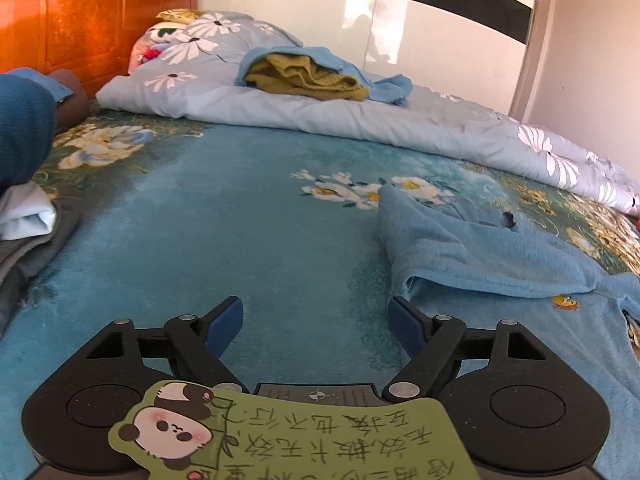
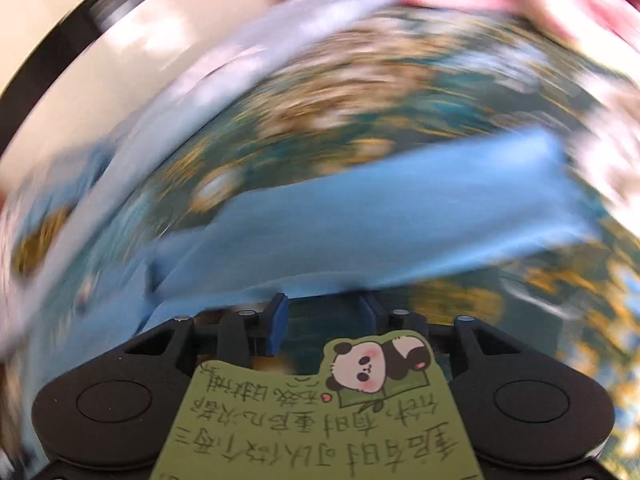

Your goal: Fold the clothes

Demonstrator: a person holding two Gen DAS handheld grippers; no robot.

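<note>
From the left wrist, our left gripper [image 1: 316, 316] hangs wide open and empty; the blue shirt [image 1: 500, 256] lies rumpled on the bed [image 1: 240, 220], soft and light, best pinched at a hem corner. From the right wrist, blurred, our right gripper [image 2: 324, 312] is partly open, holding nothing we can see.

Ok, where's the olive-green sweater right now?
In the left wrist view, the olive-green sweater sits at the far side of the bed, on the floral quilt, half covered by a blue garment.
</note>
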